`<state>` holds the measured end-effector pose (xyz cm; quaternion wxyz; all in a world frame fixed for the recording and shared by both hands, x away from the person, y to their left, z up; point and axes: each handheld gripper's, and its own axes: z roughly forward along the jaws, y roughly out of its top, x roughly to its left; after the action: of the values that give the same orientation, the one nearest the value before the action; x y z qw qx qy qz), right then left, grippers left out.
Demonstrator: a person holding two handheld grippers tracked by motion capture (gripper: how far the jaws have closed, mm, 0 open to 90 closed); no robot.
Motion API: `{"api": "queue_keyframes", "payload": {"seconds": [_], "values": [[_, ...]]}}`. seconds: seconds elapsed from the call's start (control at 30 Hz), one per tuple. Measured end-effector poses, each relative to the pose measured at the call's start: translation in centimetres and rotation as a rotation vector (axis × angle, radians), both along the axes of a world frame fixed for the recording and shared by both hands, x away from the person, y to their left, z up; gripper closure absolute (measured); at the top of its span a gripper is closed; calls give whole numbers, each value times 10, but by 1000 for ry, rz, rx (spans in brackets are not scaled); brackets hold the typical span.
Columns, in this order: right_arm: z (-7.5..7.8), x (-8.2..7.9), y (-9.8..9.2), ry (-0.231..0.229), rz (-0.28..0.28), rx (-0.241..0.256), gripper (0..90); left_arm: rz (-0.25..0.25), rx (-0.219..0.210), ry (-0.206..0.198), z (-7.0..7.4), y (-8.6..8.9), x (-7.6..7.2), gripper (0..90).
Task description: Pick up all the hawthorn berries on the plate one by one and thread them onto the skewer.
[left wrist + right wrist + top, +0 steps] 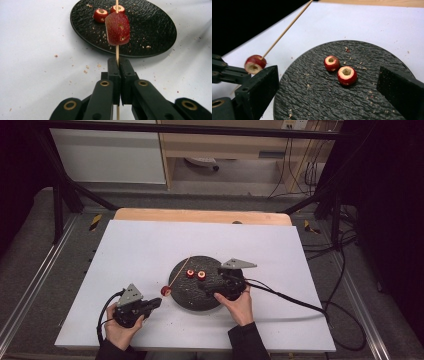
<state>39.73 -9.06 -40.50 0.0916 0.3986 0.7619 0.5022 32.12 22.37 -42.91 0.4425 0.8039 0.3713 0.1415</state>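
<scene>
Now left gripper (117, 65) pinching one skewer (116, 51) with one strawberry (117, 28), two strawberries (340, 70) on plate (317, 100), right gripper (328, 85) wide

lab: black frame (65, 190) (cables (300, 165) behind)

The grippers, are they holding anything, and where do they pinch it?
The left gripper pinches the wooden skewer just below its red fruit piece. The right gripper is open, holding nothing.

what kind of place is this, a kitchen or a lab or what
Probably a lab or recording rig rather than a kitchen: a white-covered table inside a black metal frame, loose cables on the floor, and a person's hand-held left gripper and right gripper.
</scene>
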Motion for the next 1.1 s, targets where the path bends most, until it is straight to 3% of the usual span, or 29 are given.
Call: {"api": "queue_keyframes", "payload": {"seconds": [0.23, 0.6, 0.8, 1.1], "values": [[12, 23, 19, 39, 59, -207, 82, -5, 0, 3, -2, 3, -1, 880], [4, 58, 39, 148, 118, -413, 193, 7, 1, 11, -4, 4, 2, 880], [-4, 72, 46, 192, 144, -460, 306, 9, 2, 14, -4, 4, 2, 880], [-10, 84, 48, 250, 170, -480, 507, 10, 2, 15, -4, 4, 2, 880]]}}
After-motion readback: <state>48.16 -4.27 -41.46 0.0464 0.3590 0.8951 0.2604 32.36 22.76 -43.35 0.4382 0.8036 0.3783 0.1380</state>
